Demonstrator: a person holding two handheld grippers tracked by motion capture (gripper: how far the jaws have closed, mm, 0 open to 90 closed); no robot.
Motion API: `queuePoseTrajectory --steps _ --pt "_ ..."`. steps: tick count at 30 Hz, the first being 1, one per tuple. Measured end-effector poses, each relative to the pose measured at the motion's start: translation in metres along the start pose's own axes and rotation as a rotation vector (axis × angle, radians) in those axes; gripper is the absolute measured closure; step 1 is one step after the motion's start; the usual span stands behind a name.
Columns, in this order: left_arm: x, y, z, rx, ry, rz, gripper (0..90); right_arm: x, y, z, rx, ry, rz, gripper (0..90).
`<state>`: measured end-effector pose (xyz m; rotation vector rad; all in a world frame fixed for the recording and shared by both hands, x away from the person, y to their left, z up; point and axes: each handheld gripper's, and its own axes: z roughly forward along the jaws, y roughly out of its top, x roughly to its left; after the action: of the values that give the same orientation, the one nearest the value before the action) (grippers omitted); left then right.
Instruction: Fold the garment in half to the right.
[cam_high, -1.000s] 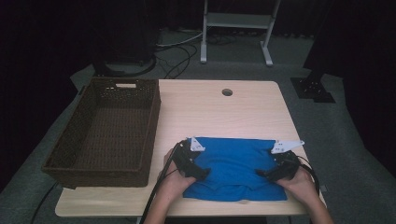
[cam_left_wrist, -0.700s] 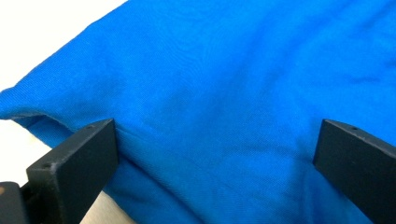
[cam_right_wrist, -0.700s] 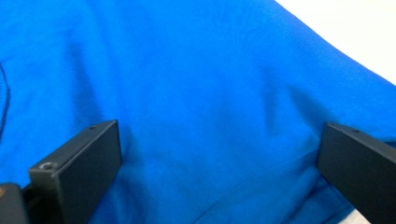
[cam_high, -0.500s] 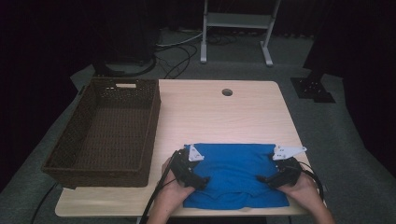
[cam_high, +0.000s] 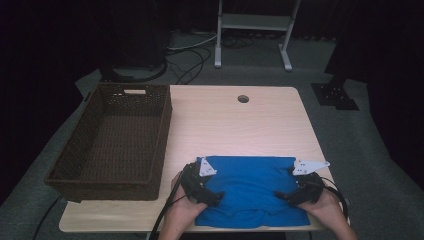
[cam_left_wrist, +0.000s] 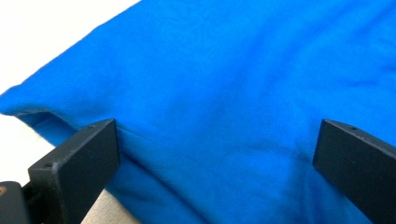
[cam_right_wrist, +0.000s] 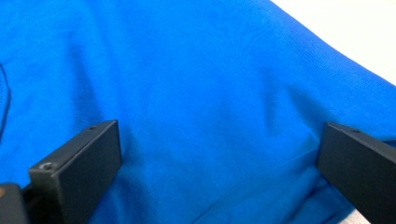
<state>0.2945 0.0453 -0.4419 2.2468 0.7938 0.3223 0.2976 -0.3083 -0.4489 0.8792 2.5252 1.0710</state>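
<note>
Blue cotton cloth (cam_high: 250, 192), folded into a broad rectangle, lies flat at the near edge of the pale wooden table (cam_high: 235, 125), its far edge straight and its near edge a little rumpled. At its left end sits the left gripper (cam_high: 214, 198), black with a grey three-cornered plate on top, held in the person's left hand (cam_high: 181, 210); its jaws stand wide apart over the fabric, with a folded hem running just past one jaw. At the right end the right gripper (cam_high: 281, 196) rests the same way in the right hand (cam_high: 327, 205), jaws spread and nothing pinched between them, blue cloth beneath. Left of the cloth, on the table's left side, stands a dark brown woven wicker basket (cam_high: 70, 170). Farther off, near the table's far edge, is a small round hole (cam_high: 243, 99).
</note>
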Motion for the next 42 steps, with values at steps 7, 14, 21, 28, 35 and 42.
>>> queuePoseTrajectory --steps 7,14,21,28,35,42 --pt "0.006 -0.001 -0.008 -0.032 0.020 -0.013 0.0 0.000 0.000 0.000 0.000 0.001 -0.001 0.0" --pt "0.012 -0.004 -0.014 -0.051 0.032 -0.035 0.0 0.000 0.000 0.000 0.001 0.002 -0.002 0.0" --pt "0.015 -0.005 -0.016 -0.056 0.053 -0.046 0.0 0.000 0.000 0.000 0.000 0.002 -0.002 0.0" --pt "0.020 -0.010 -0.017 -0.069 0.054 -0.072 5.6 0.000 0.000 0.000 0.000 0.002 -0.002 0.0" --pt "0.021 -0.016 -0.020 -0.073 0.026 -0.081 15.3 0.000 0.000 0.000 -0.001 0.002 -0.003 0.0" --pt "0.019 -0.019 -0.020 -0.062 0.017 -0.079 23.7 0.000 0.000 0.000 0.000 0.002 -0.002 0.0"
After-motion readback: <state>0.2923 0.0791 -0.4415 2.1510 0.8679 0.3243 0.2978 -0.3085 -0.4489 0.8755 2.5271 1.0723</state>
